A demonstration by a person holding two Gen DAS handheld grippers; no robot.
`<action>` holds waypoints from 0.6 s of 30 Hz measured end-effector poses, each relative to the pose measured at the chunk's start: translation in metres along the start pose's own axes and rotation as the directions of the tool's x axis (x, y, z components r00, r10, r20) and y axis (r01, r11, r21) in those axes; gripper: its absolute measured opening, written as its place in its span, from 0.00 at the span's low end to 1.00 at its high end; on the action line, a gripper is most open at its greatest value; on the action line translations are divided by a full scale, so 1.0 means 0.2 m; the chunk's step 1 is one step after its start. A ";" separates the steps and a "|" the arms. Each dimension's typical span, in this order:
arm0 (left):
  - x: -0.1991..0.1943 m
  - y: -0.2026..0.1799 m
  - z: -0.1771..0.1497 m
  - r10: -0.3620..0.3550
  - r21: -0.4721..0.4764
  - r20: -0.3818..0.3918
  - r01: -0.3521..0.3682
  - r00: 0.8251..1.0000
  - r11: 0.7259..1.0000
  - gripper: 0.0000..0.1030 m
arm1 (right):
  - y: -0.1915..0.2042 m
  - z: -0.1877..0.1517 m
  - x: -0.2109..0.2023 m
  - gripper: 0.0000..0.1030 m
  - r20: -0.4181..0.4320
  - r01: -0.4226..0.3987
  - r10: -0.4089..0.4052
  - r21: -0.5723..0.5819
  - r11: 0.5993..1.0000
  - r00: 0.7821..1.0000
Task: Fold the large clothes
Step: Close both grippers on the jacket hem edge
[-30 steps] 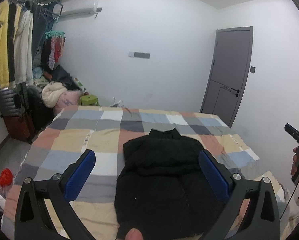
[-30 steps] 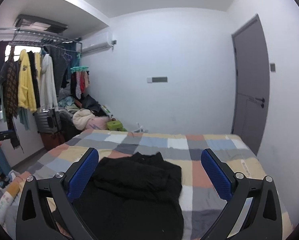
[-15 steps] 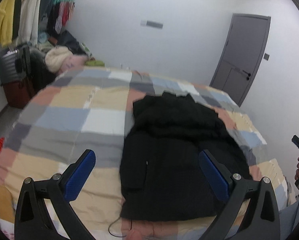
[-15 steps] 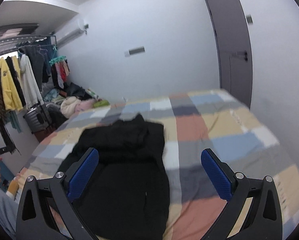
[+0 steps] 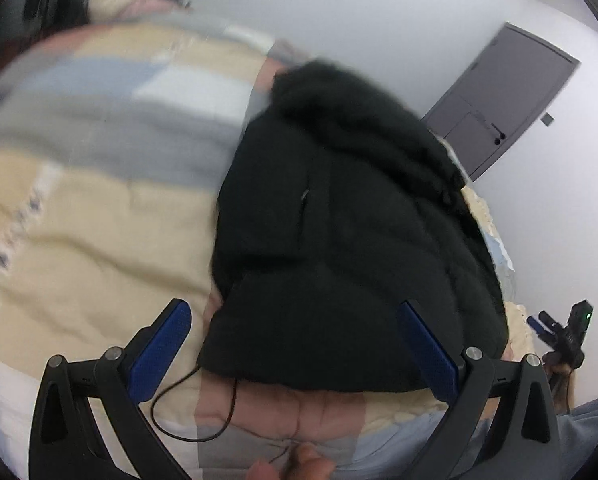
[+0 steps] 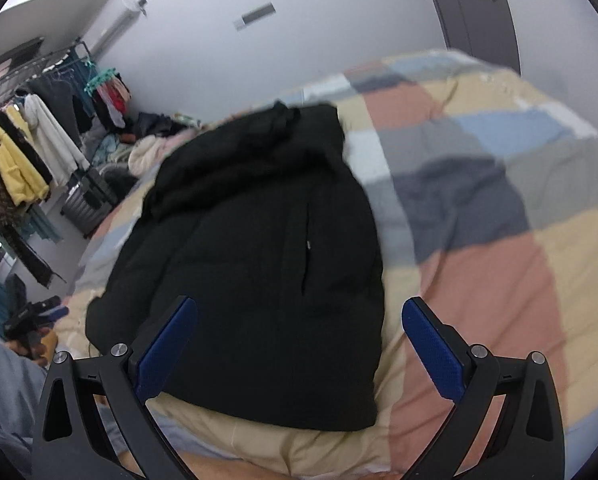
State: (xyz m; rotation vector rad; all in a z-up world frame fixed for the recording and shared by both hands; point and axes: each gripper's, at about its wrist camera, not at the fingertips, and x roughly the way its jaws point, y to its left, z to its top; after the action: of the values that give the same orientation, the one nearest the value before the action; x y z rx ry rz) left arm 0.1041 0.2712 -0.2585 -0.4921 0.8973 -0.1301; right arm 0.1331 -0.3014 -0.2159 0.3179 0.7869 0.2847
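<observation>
A large black padded jacket (image 5: 339, 240) lies flat on a patchwork bedspread (image 5: 79, 216), collar toward the far wall, hem toward me. In the left wrist view my left gripper (image 5: 295, 348) is open above the hem's left part, nothing between its blue pads. The right wrist view shows the same jacket (image 6: 259, 248) on the bedspread (image 6: 499, 264); my right gripper (image 6: 299, 348) hangs open over the hem's right corner, holding nothing. A thin black cord (image 5: 203, 400) trails from the hem.
A grey door (image 5: 499, 96) stands in the right wall. A rack of hanging clothes (image 6: 23, 160), a suitcase (image 6: 87, 204) and a clothes heap fill the left side. The other gripper and a hand (image 5: 563, 340) show at the right edge; a pale blue trouser leg (image 6: 3, 392) at lower left.
Both grippers have tilted down and moved closer to the near end of the bed. The jacket's hem now sits between the fingers of each view. The jacket itself has not moved.
</observation>
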 end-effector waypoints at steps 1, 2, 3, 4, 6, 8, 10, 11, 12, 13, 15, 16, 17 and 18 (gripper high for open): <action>0.04 0.04 -0.02 -0.012 -0.015 -0.016 0.012 1.000 1.000 1.00 | -0.01 -0.02 0.04 1.00 -0.018 -0.002 0.002 0.009 1.000 1.000; 0.06 0.06 -0.03 -0.024 -0.024 -0.026 0.023 0.999 0.999 1.00 | -0.02 -0.04 0.07 1.00 -0.038 -0.003 0.003 0.020 1.000 0.999; 0.10 0.08 -0.04 -0.039 -0.039 -0.039 0.038 0.998 0.999 1.00 | -0.03 -0.05 0.11 1.00 -0.057 -0.002 0.003 0.030 1.000 0.998; 0.15 0.11 -0.05 -0.055 -0.056 -0.053 0.052 0.997 0.997 0.99 | -0.04 -0.07 0.14 1.00 -0.070 0.001 0.001 0.036 0.999 0.998; 0.20 0.14 -0.06 -0.076 -0.073 -0.066 0.071 0.995 0.995 0.99 | -0.05 -0.09 0.19 1.00 -0.092 0.010 -0.006 0.041 0.999 0.996; 0.25 0.16 -0.06 -0.111 -0.088 -0.076 0.105 0.991 0.991 0.99 | -0.05 -0.11 0.25 1.00 -0.122 0.007 0.000 0.057 0.998 0.993; 0.28 0.15 -0.05 -0.138 -0.084 -0.084 0.131 0.987 0.988 0.99 | -0.06 -0.12 0.30 1.00 -0.143 0.015 -0.007 0.058 0.998 0.990; 0.31 0.15 -0.05 -0.149 -0.078 -0.089 0.143 0.985 0.987 0.99 | -0.07 -0.12 0.31 1.00 -0.151 0.022 -0.013 0.058 0.998 0.988; 0.33 0.15 -0.05 -0.155 -0.076 -0.094 0.149 0.983 0.986 0.99 | -0.07 -0.13 0.33 1.00 -0.164 0.027 -0.016 0.064 0.998 0.986; 0.36 0.15 -0.03 -0.164 -0.076 -0.098 0.157 0.982 0.985 0.99 | -0.08 -0.13 0.35 1.00 -0.175 0.028 -0.015 0.070 0.997 0.984; 0.40 0.13 -0.03 -0.169 -0.080 -0.101 0.161 0.980 0.984 0.99 | -0.11 -0.14 0.39 1.00 -0.201 0.054 -0.035 0.087 0.995 0.979; 0.41 0.13 -0.02 -0.175 -0.079 -0.103 0.167 0.979 0.983 0.98 | -0.13 -0.15 0.40 1.00 -0.202 0.057 -0.036 0.099 0.993 0.979; 0.42 0.12 -0.02 -0.180 -0.079 -0.105 0.172 0.978 0.982 0.97 | -0.14 -0.15 0.41 1.00 -0.206 0.054 -0.029 0.117 0.992 0.978; 0.43 0.11 -0.02 -0.179 -0.074 -0.108 0.171 0.978 0.982 0.97 | -0.15 -0.15 0.41 1.00 -0.210 0.054 -0.025 0.134 0.989 0.977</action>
State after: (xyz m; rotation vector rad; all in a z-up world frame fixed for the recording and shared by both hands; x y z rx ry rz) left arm 0.1530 0.2626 -0.3333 -0.6289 0.9718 -0.2933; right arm 0.1701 -0.2944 -0.3006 0.4076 1.0213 0.2277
